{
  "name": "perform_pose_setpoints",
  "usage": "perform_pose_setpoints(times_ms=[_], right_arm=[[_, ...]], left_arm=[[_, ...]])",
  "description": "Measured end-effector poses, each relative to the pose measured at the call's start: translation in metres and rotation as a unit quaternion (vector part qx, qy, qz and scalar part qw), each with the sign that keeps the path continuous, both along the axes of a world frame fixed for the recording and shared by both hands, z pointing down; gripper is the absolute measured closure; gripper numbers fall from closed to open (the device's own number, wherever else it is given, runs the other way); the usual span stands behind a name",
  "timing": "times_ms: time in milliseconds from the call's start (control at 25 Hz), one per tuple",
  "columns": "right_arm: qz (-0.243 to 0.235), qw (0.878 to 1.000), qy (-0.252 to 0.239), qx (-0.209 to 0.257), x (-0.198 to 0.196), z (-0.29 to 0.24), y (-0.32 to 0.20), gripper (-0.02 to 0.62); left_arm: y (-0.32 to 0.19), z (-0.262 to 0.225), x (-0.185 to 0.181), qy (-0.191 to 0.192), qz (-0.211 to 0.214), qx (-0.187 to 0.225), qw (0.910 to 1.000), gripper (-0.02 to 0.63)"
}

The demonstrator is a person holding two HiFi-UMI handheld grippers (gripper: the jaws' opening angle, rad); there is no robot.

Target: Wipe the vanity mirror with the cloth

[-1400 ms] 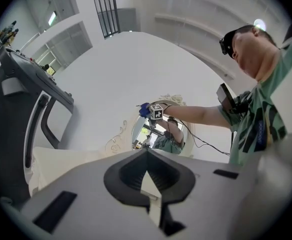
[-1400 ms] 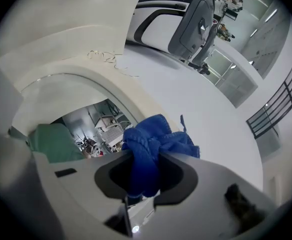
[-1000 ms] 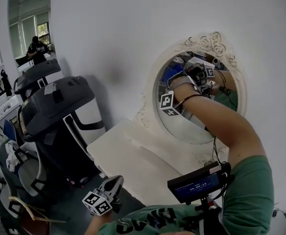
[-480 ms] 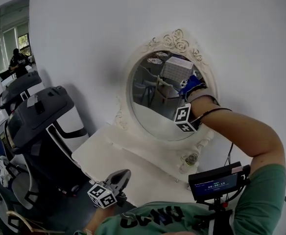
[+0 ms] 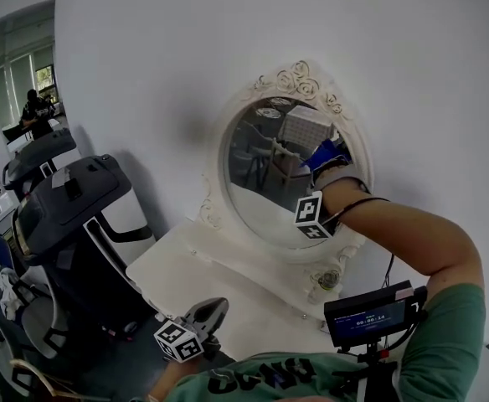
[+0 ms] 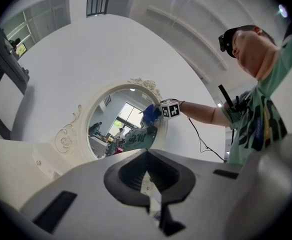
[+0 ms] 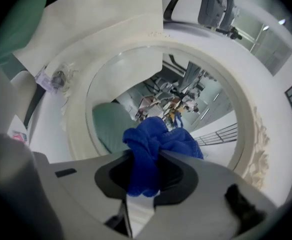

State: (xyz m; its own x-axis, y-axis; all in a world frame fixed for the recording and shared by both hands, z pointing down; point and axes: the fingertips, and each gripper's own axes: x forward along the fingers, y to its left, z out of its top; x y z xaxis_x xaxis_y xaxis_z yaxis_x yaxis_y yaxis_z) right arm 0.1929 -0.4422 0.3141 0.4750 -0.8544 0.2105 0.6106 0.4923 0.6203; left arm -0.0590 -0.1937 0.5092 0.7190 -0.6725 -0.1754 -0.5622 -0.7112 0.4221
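My right hand-held gripper (image 7: 147, 156) pinches the blue cloth (image 7: 153, 141) between its jaws and holds it up against the vanity mirror (image 5: 261, 191), on the upper right part of the glass close to the carved frame. My left hand-held gripper (image 6: 147, 176) hangs well below the mirror, off the front edge of the white desk (image 5: 203, 266) under it. Its jaws are pressed together with nothing between them.
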Motion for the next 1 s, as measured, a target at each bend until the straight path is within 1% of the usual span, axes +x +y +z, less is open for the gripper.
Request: perform_pose_setpoints(times_ms=[80, 200, 280, 360, 440, 520, 720, 840, 1000], right_arm=[[-0.073, 0.997, -0.028, -0.008, -0.047, 0.012, -0.008, 0.509], [-0.18, 0.982, -0.053, -0.002, -0.127, 0.033, -0.04, 0.509], [-0.234, 0.97, -0.06, 0.015, -0.178, 0.043, -0.066, 0.509], [-0.267, 0.961, -0.061, 0.031, -0.218, 0.045, -0.089, 0.509], [-0.275, 0.959, -0.056, 0.042, -0.246, 0.045, -0.112, 0.509], [-0.271, 0.96, -0.049, 0.048, -0.263, 0.046, -0.134, 0.509], [-0.265, 0.962, -0.027, 0.055, -0.288, 0.059, -0.175, 0.509], [-0.259, 0.964, -0.017, 0.061, -0.292, 0.062, -0.19, 0.509], [-0.251, 0.966, -0.011, 0.066, -0.289, 0.065, -0.197, 0.509]], left_arm=[[0.007, -0.001, -0.01, 0.0, -0.012, -0.005, 0.9999, 0.6], [0.012, 0.011, -0.034, -0.002, -0.036, -0.012, 0.9993, 0.6], [0.013, 0.023, -0.057, -0.003, -0.058, -0.023, 0.9981, 0.6], [0.019, 0.031, -0.082, -0.004, -0.083, -0.032, 0.9961, 0.6], [0.028, 0.036, -0.106, -0.003, -0.107, -0.04, 0.9934, 0.6], [0.036, 0.04, -0.125, -0.002, -0.128, -0.047, 0.9906, 0.6], [0.049, 0.054, -0.16, 0.003, -0.164, -0.061, 0.9845, 0.6], [0.051, 0.058, -0.171, 0.003, -0.172, -0.064, 0.9831, 0.6], [0.051, 0.061, -0.172, 0.003, -0.167, -0.067, 0.9836, 0.6]])
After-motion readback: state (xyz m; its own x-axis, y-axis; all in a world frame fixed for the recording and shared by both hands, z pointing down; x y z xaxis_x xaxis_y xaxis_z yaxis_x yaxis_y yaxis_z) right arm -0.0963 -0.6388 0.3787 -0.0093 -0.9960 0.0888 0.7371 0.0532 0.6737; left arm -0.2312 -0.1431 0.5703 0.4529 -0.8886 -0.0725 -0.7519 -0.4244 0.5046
